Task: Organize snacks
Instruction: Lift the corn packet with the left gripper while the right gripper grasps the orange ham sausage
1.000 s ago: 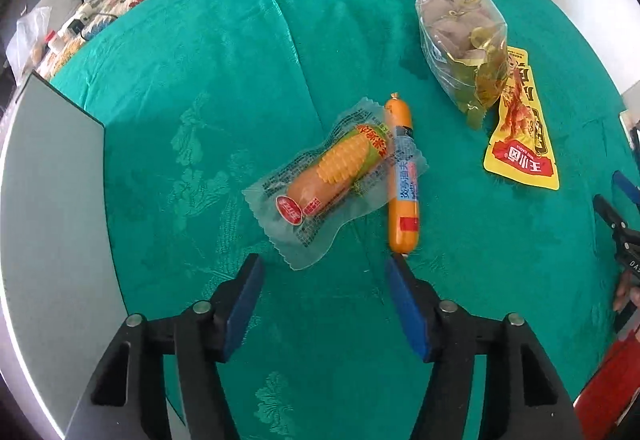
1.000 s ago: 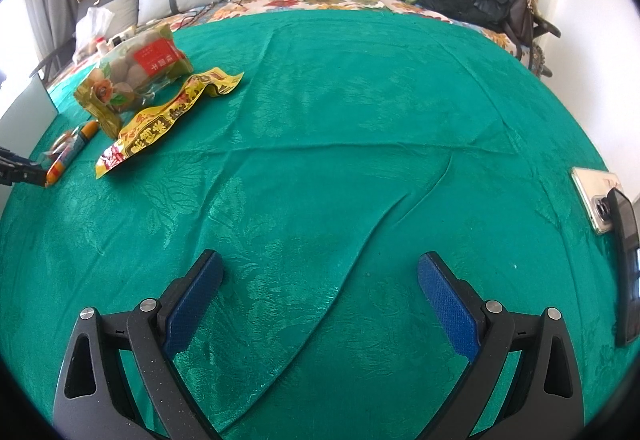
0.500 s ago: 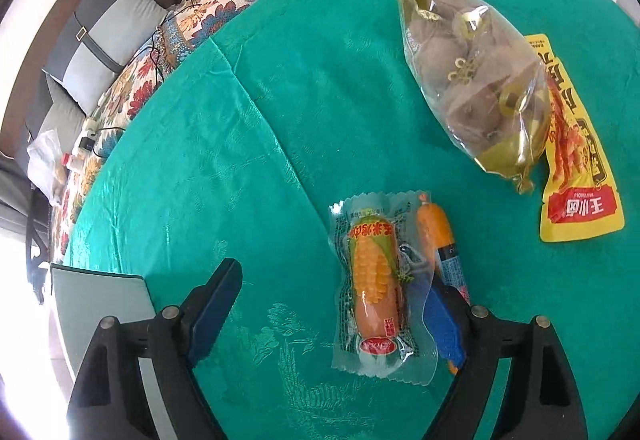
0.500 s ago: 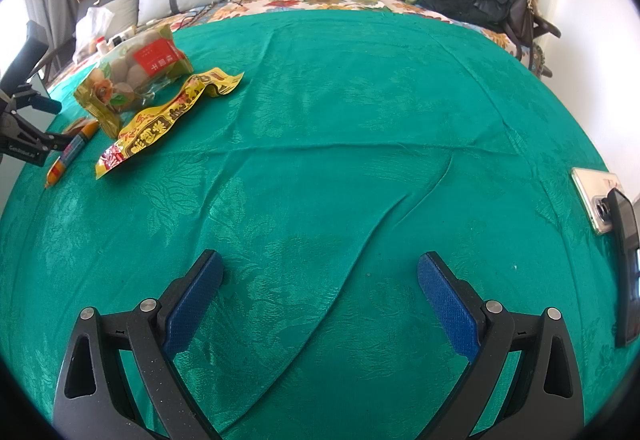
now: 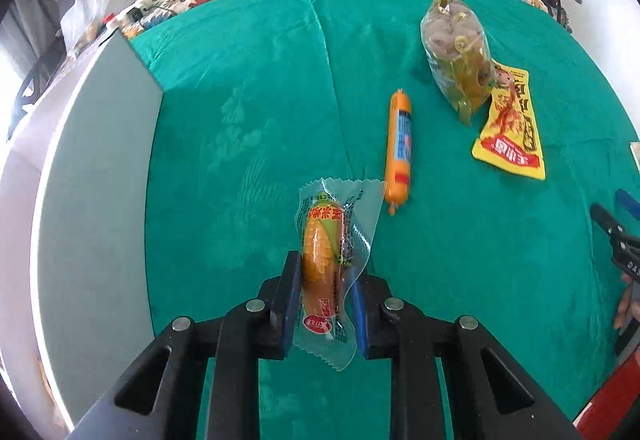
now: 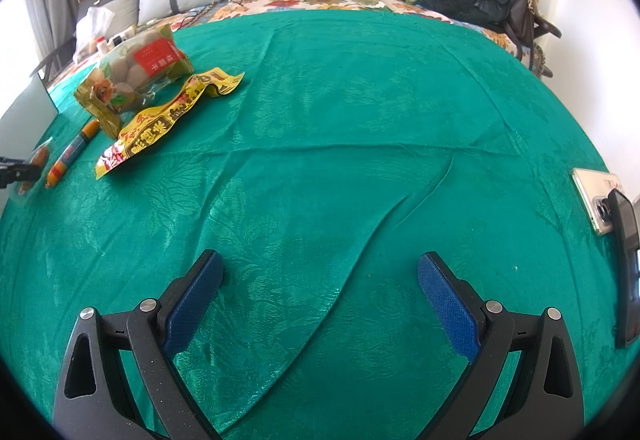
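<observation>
My left gripper (image 5: 325, 272) is shut on a clear packet of corn sausage (image 5: 320, 236), which sticks out forward between the blue pads. An orange sausage stick (image 5: 398, 144) lies on the green cloth just beyond it, apart from the packet. Farther right are a clear bag of round snacks (image 5: 456, 52) and a flat yellow packet (image 5: 512, 128). My right gripper (image 6: 320, 288) hovers open over bare cloth with nothing between its fingers. In the right wrist view the snack bag (image 6: 136, 72), yellow packet (image 6: 168, 116) and stick (image 6: 72, 152) lie far left.
A grey box wall (image 5: 92, 200) stands along the left of the cloth. A phone (image 6: 592, 200) and a dark device (image 6: 624, 272) lie at the right edge. Pillows and a heap of dark clothes (image 6: 480, 0) are at the back of the bed.
The left gripper closed on the corn sausage packet and drew it away from the orange stick, swinging to face the head of the bed. The right gripper stayed still.
</observation>
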### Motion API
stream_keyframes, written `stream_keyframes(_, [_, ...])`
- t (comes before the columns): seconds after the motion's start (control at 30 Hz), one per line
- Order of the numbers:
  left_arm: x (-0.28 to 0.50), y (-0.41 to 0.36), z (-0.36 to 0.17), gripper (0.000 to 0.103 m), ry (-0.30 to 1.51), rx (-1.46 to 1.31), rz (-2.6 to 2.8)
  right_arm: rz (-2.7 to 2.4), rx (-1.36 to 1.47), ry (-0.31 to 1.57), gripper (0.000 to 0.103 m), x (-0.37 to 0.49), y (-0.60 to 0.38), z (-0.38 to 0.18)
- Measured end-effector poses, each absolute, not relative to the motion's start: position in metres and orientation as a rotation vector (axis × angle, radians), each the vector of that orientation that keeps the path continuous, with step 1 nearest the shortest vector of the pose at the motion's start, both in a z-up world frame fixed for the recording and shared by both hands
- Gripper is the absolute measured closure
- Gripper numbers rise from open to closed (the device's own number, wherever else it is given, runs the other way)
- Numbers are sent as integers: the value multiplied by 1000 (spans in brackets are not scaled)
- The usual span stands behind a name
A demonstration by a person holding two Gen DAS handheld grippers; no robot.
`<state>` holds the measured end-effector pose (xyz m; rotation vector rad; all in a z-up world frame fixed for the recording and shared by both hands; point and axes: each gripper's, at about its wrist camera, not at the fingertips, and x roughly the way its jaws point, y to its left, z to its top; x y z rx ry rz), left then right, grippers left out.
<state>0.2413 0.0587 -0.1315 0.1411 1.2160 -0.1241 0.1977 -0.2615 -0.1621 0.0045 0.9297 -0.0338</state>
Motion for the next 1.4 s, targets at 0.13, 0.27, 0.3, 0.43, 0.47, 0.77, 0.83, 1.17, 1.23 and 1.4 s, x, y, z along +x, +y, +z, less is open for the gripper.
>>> stream_keyframes(0.13, [177,57,-141,80,1231,113,-94,-34,4,930,3,198,-262,-162])
stream_keyframes(0.27, [158,46,-153,53,1133,196,-97,-33,5,930,3,198,-262,-162])
stream_keyframes(0.3, [155,45,-156,46,1099,210,-89,-33,5,930,3,198,-262,-162])
stream_keyframes(0.43, [172,62,-163,15,1011,172,-34,-32,7,929,3,198,-261,-162])
stream_keyframes(0.47, [172,68,-165,11,1008,137,-35,-31,7,929,3,198,-261,-162])
stream_keyframes(0.77, [179,99,-178,0,945,-7,-15,-31,7,929,3,198,-261,-162])
stream_keyframes(0.83, [179,98,-178,0,945,-7,-13,-25,-1,930,3,198,-261,-162])
stream_keyframes(1.17, [180,96,-177,0,945,-7,-8,428,104,1136,8,261,-93,-102])
stream_keyframes(1.23, [180,96,-177,0,945,-7,-8,404,33,1180,8,291,-48,-112])
stream_keyframes(1.4, [180,96,-177,0,946,-7,-8,230,-46,1262,43,336,-7,-148])
